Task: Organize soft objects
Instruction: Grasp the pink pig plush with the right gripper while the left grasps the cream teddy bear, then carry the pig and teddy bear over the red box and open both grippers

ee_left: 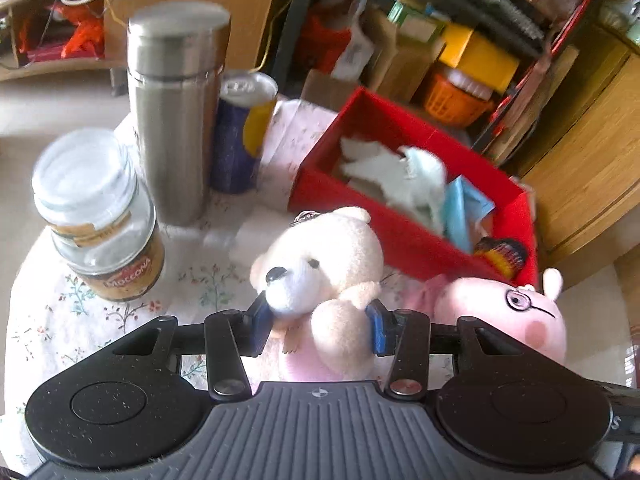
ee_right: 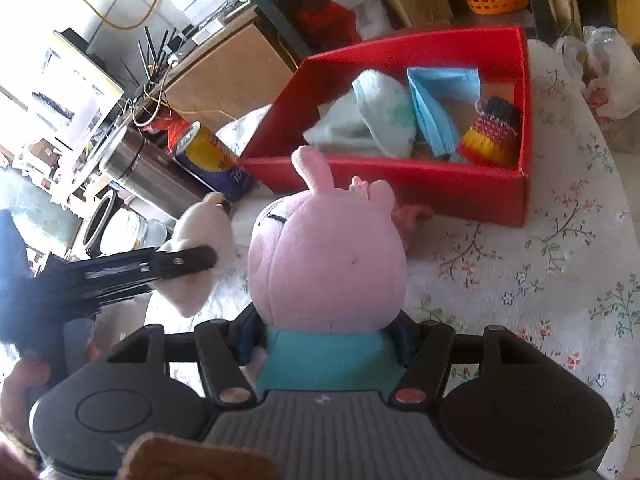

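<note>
My left gripper point(ee_left: 318, 326) is shut on a cream teddy bear point(ee_left: 324, 264), its blue pads pressing the bear's body just above the floral tablecloth. My right gripper point(ee_right: 326, 342) is shut on a pink pig plush point(ee_right: 326, 264) with a teal shirt. The pig also shows in the left wrist view point(ee_left: 516, 312), to the right of the bear. The bear and the left gripper's arm show in the right wrist view point(ee_right: 200, 256), to the left of the pig. A red box point(ee_left: 400, 236) point(ee_right: 400, 188) beyond both holds a pale green cloth point(ee_right: 380, 116), a blue mask point(ee_right: 436, 108) and a knitted pouch point(ee_right: 492, 132).
A steel flask point(ee_left: 176, 120), a blue and yellow can point(ee_left: 240, 140) and a glass coffee jar point(ee_left: 100, 216) stand at the left on the floral tablecloth point(ee_right: 560, 272). Plastic bags point(ee_right: 600, 72) lie right of the box. Cluttered shelves stand behind the table.
</note>
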A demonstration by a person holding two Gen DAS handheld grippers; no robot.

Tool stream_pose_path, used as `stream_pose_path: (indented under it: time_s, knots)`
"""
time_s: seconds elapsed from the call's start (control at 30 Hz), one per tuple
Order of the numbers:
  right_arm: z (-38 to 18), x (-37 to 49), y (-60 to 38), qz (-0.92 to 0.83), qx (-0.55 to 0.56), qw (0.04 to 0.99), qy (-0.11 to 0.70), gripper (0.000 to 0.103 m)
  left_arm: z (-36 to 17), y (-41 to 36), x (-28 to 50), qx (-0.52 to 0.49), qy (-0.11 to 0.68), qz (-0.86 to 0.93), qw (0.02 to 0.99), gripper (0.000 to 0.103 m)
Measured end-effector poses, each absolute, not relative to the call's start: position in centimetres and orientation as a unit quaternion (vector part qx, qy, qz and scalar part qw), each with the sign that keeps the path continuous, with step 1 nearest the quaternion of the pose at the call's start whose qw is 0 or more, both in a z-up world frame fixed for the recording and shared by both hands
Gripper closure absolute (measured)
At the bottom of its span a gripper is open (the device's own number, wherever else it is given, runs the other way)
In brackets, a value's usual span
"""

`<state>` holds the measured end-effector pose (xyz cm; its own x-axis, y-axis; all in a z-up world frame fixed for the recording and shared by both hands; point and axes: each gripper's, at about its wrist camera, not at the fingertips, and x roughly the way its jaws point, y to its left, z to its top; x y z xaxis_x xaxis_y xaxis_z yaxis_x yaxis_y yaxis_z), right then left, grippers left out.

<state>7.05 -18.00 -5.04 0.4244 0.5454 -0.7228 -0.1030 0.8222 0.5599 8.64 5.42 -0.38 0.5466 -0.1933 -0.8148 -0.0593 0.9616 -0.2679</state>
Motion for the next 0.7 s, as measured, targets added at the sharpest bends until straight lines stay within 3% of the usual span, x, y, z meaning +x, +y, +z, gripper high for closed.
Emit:
stream_pose_path:
  time_s: [0.7]
  knots:
    - [0.1, 6.8, -21.3, 0.141, 0.21, 0.882, 0.398, 0.068, 2.4, 1.4, 7.6, -0.068, 0.416, -0.057, 0.905, 0.055]
